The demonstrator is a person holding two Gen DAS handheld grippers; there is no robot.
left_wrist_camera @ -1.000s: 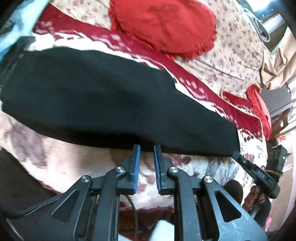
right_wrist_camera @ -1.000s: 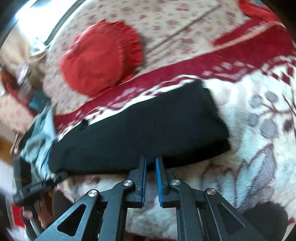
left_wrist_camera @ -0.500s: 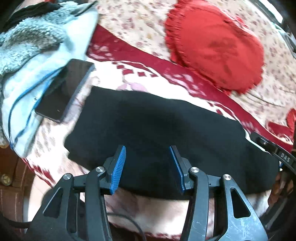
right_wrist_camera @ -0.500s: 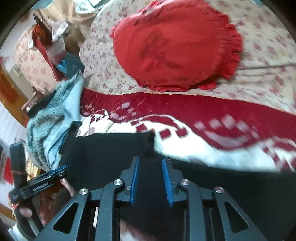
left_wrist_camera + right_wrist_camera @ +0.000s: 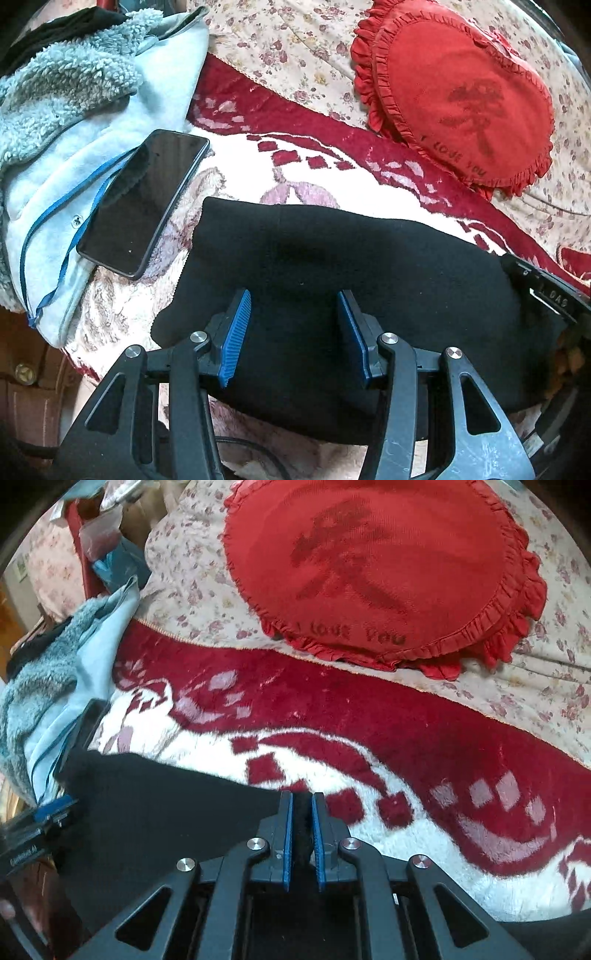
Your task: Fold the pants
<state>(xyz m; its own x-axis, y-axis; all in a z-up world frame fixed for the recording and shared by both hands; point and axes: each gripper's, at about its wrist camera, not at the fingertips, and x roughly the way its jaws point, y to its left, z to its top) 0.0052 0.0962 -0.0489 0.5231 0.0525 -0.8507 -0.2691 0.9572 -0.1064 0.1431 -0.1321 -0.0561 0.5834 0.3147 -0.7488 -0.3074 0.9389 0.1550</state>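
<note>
Bed point(image 5: 295, 55) under a floral sheet, red-and-white plush blanket point(image 5: 314, 173) spread across it, black pants point(image 5: 369, 266) on the blanket, red heart cushion point(image 5: 461, 96) on the sheet, pale blue fleece jacket point(image 5: 74, 110) at the edge

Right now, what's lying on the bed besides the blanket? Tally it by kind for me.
Black pants: 1
Red heart cushion: 1
Black phone: 1
Light blue fleece jacket: 1
Total: 4

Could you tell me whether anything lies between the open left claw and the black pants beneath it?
Nothing visible does: the left claw hangs open directly over the black pants. The phone lies off to the side, clear of the fabric.
</note>
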